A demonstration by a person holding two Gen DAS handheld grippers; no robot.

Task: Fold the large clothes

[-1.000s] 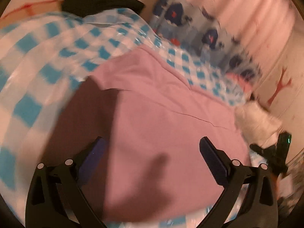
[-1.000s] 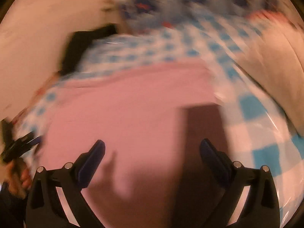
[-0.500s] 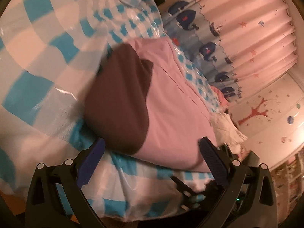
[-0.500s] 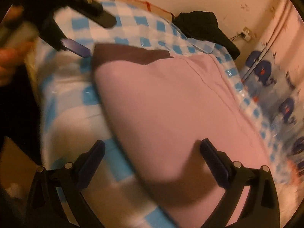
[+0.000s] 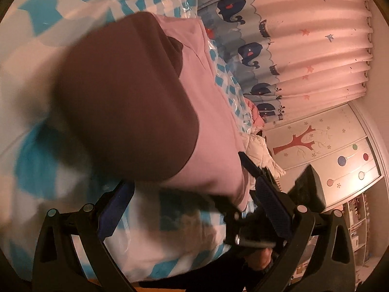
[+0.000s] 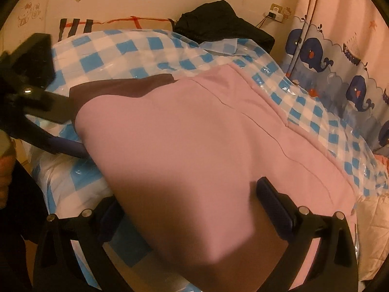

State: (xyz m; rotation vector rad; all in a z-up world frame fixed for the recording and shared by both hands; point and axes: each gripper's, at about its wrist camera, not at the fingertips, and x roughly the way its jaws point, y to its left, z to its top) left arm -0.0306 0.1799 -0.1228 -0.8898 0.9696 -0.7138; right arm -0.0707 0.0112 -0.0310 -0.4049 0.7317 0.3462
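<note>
Lying folded on the checked bed cover [image 6: 136,48]: one large pink garment [image 6: 218,133] with a brown panel [image 5: 126,102], taken as the landmark for all entries below.

Item, pink garment. Position: middle of the bed cover, near edge toward the person. A second ago both cameras hung flat above it; they now sit low at its near edge, so the tongs have dropped to the edge of the cloth. Brown panel at its left end, seen large and blurred in the left view.

Item, left tongs [image 5: 189,194]. Jaws wide apart, one finger below the brown panel, the other past the pink edge. Nothing held; the cloth edge lies at or just short of the gap.

Item, right tongs [image 6: 189,206]. Jaws wide apart, straddling the near pink corner, one finger above the cloth and one beneath or beside it; contact cannot be told. Not closed on anything.

Item, black clothing [image 6: 218,24]. Behind the garment, against the wall.

Item, whale curtain [image 6: 340,60]. To the garment's right.

Judgement: descent to the near edge suggests a fresh grasp of both corners is next, for another fold. Fold not yet made.
</note>
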